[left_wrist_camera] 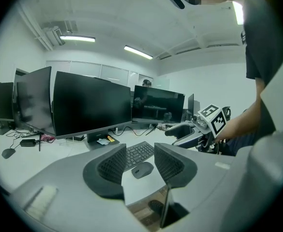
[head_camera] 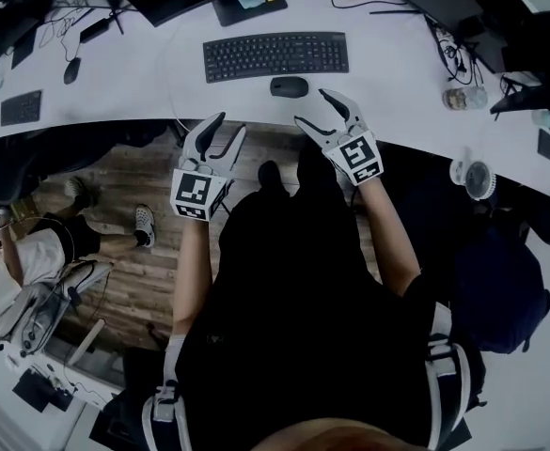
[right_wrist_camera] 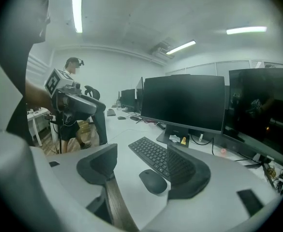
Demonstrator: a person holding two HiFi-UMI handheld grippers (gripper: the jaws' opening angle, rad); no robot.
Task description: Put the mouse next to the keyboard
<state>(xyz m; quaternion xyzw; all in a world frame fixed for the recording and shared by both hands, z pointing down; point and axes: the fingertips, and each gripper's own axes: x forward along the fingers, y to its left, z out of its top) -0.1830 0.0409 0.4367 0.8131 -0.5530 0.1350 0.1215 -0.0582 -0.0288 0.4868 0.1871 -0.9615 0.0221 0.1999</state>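
right gripper [head_camera: 312, 108] is held with its jaws spread wide and nothing gripped, over the near edge of the white desk [head_camera: 152, 87]. the dark mouse [head_camera: 289, 86] is seen ahead between its jaws, untouched. left gripper [head_camera: 229, 125] is likewise released and empty, kept at the desk edge above the wooden floor [head_camera: 133, 172]. the mouse is laid flat just in front of the black keyboard [head_camera: 275, 55], by the middle of its near edge, close but apart.

No legible text, label or number anywhere.
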